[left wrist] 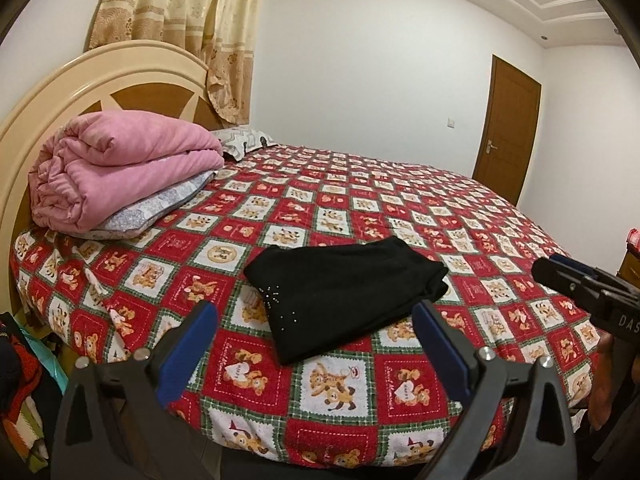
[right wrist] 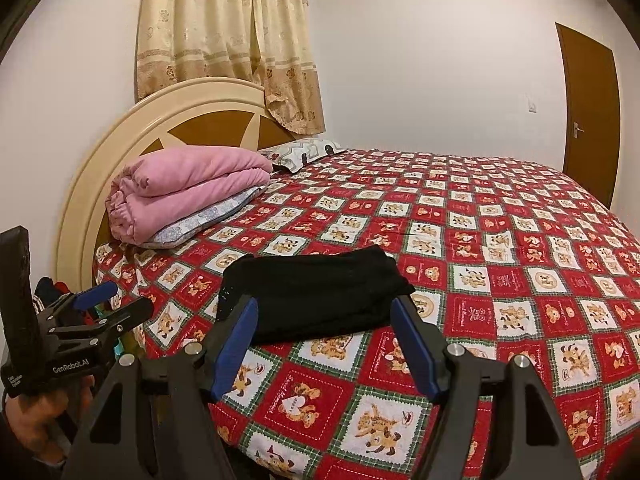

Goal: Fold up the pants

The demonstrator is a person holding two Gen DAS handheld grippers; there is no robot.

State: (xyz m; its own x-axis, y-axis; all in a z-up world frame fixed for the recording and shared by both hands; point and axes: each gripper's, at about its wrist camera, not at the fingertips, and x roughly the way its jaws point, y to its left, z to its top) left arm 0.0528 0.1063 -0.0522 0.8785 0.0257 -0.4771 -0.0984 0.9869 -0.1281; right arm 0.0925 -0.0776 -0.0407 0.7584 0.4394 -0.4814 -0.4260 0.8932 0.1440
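Black pants (left wrist: 344,292) lie folded in a compact rectangle on the red patterned bedspread (left wrist: 400,208), near the bed's front edge; they also show in the right wrist view (right wrist: 316,292). My left gripper (left wrist: 316,316) is open and empty, held just in front of the pants, apart from them. My right gripper (right wrist: 324,312) is open and empty, also just short of the pants. The right gripper shows at the right edge of the left wrist view (left wrist: 560,270), and the left gripper shows at the left of the right wrist view (right wrist: 116,300).
A folded pink quilt (left wrist: 120,168) lies on a pillow (left wrist: 160,208) by the cream headboard (left wrist: 80,80). A second pillow (left wrist: 244,140) lies behind it. Clothes (left wrist: 20,392) are piled left of the bed. A brown door (left wrist: 508,128) stands at the far right.
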